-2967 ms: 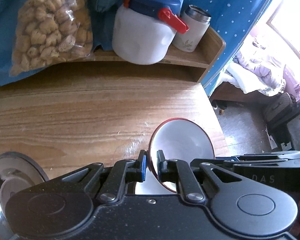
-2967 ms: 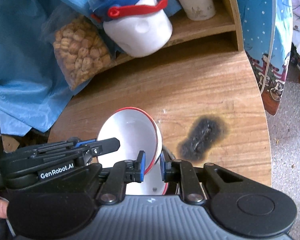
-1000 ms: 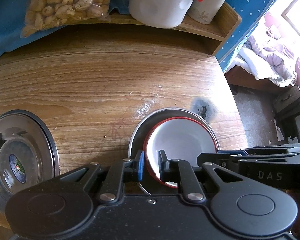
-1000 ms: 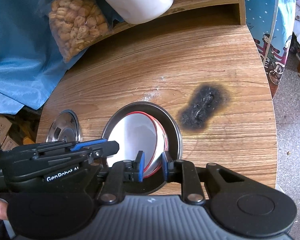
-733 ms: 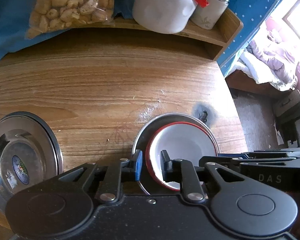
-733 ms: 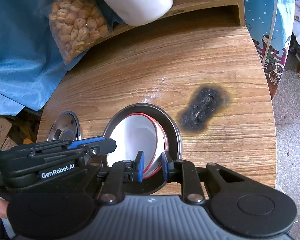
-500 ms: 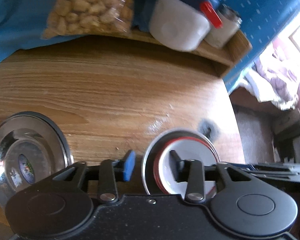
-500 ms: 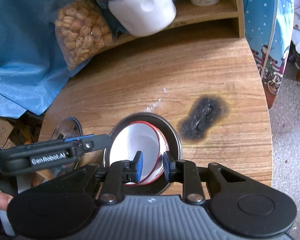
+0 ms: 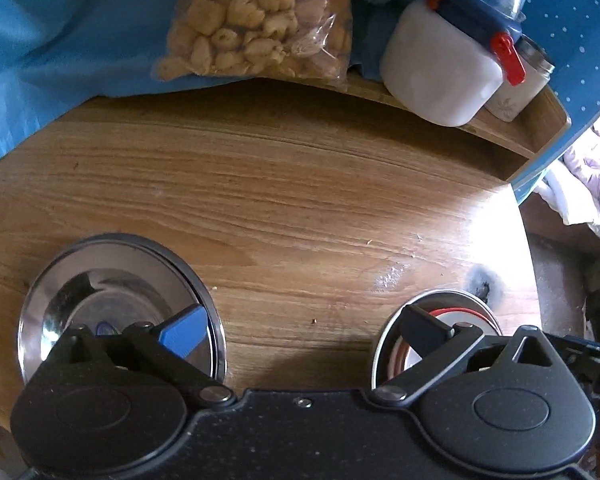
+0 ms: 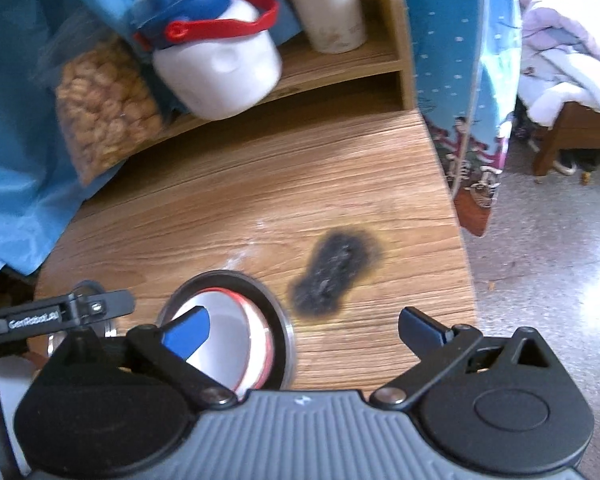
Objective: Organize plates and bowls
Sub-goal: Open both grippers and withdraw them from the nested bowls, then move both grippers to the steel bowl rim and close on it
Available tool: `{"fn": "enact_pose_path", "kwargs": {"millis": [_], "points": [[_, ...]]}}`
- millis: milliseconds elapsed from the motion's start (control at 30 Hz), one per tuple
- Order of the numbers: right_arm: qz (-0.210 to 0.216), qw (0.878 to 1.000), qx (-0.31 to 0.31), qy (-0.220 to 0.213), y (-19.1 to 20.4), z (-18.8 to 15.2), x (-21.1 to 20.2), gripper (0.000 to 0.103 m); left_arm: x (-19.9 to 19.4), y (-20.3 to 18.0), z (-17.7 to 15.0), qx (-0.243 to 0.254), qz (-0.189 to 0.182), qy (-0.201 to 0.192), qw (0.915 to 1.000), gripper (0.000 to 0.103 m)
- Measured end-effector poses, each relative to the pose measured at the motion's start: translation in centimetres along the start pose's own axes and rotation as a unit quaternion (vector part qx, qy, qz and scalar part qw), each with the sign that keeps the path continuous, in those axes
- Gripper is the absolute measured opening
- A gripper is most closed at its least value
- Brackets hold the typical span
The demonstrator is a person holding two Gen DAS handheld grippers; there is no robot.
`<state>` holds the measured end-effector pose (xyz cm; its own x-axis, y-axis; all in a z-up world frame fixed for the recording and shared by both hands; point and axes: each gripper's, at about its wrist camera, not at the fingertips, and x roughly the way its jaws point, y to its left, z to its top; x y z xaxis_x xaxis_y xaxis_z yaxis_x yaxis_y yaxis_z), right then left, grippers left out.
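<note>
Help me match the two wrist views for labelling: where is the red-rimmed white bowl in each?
Left wrist: the red-rimmed white bowl sits low right, inside a steel plate, partly hidden behind the left gripper.
Right wrist: the bowl is low, left of centre, in the same plate.
Shared landmark: the black burn mark on the wooden table, just right of the plate.
</note>
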<state>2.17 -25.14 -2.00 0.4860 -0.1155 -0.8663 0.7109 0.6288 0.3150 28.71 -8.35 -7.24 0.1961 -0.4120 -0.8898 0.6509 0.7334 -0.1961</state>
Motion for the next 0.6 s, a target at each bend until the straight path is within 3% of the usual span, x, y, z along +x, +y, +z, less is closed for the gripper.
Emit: {"fn": "enact_pose_path", "kwargs": {"millis": [300,600], "points": [[-0.002,0.999,-0.036,0.005,-1.3,1.4,0.7,0.103,-0.5,-0.8,-0.7,-0.022,0.034,-0.017,0.9990,0.102],[0.004,0.993,-0.115,0.032,-2.3,2.9,2.0,0.103,-2.4,-2.3,-4.0,-0.113,0.099,-0.030,0.9882,0.102]]}}
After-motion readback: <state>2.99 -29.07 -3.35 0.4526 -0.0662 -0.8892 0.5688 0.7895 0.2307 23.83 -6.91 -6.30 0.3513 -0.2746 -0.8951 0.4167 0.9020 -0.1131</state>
